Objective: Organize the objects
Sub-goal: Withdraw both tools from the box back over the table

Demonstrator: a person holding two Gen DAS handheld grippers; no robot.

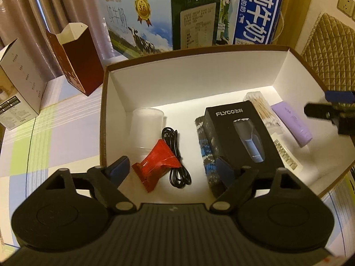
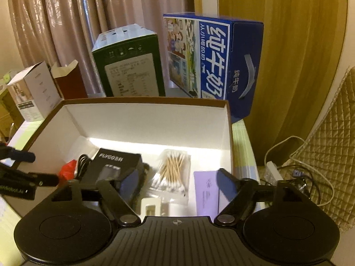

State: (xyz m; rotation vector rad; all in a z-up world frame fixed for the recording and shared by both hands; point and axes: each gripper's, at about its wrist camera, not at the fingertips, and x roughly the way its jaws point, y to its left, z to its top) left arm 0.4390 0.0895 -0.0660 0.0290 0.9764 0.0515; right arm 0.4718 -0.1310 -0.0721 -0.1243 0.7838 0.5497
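An open white box with a brown rim (image 1: 195,52) (image 2: 144,100) holds a translucent cup (image 1: 147,125), a black cable (image 1: 176,157), a red packet (image 1: 156,165), a knitted sleeve (image 1: 208,155), a black FLYCO box (image 1: 235,130) (image 2: 111,166), a bag of cotton swabs (image 1: 263,110) (image 2: 173,170) and a purple tube (image 1: 292,123) (image 2: 205,190). My left gripper (image 1: 172,167) (image 2: 33,167) hangs open over the red packet and cable. My right gripper (image 2: 178,182) (image 1: 328,104) stands open above the swabs and tube, gripping nothing.
Behind the box stand two milk cartons (image 1: 155,22) (image 2: 213,59). An open dark red box (image 1: 75,55) and a white box (image 1: 17,82) stand to its left. A quilted chair back (image 2: 328,137) and tangled cords (image 2: 295,168) lie to the right of the checked tablecloth (image 1: 55,122).
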